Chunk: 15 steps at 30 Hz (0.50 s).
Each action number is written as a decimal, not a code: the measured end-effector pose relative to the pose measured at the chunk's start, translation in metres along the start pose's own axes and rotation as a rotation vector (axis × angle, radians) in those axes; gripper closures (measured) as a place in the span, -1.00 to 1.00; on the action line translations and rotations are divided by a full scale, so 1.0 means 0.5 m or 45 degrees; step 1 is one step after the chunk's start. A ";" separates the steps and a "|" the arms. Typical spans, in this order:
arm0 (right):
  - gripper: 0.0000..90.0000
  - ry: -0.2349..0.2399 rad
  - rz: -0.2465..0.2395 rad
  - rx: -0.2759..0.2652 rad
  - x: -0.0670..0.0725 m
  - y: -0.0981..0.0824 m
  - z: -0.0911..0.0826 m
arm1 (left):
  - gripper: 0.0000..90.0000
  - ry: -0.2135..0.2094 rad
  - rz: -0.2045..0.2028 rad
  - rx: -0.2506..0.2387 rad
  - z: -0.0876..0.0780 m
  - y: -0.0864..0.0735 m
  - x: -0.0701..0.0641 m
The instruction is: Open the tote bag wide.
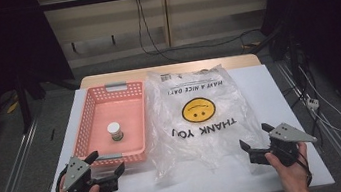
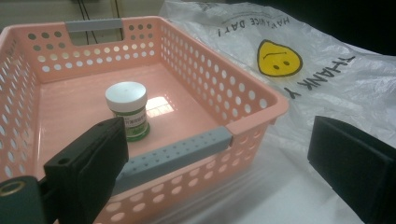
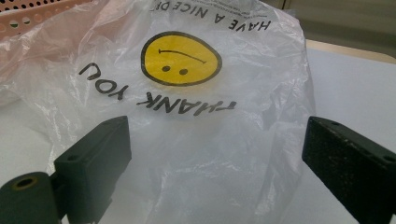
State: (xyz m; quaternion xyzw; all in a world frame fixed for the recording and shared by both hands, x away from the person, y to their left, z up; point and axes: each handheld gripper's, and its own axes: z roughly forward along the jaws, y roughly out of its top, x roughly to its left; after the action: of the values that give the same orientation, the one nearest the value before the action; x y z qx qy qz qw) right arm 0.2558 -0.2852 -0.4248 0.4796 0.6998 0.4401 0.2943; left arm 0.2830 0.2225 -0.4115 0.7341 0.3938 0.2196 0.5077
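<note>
Both grippers spread, empty | left gripper (image 1: 109, 168) near basket (image 1: 90, 103): pinch jar (image 1: 115, 131) below lid | right gripper (image 1: 255, 139): lift bag (image 1: 201, 117) mouth.

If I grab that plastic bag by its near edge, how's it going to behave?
The bag is thin, see-through and wrinkled, so it will probably flop and drape rather than lift flat. It looks empty, hence likely very light. Its glossy film may slip between the pads.
</note>
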 end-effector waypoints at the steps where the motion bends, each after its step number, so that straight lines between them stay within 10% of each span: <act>1: -0.83 0.003 -0.002 0.009 -0.001 0.001 0.003 | -0.89 0.000 -0.005 -0.001 0.000 0.000 0.001; 15: -0.84 0.056 -0.009 0.022 0.001 0.000 0.006 | -0.89 -0.009 -0.022 0.017 0.002 0.000 0.006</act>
State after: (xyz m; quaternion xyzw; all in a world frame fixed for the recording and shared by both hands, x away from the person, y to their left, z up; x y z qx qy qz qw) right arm 0.2581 -0.2838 -0.4262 0.4699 0.7115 0.4434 0.2763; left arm 0.2857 0.2243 -0.4122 0.7348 0.3998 0.2100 0.5061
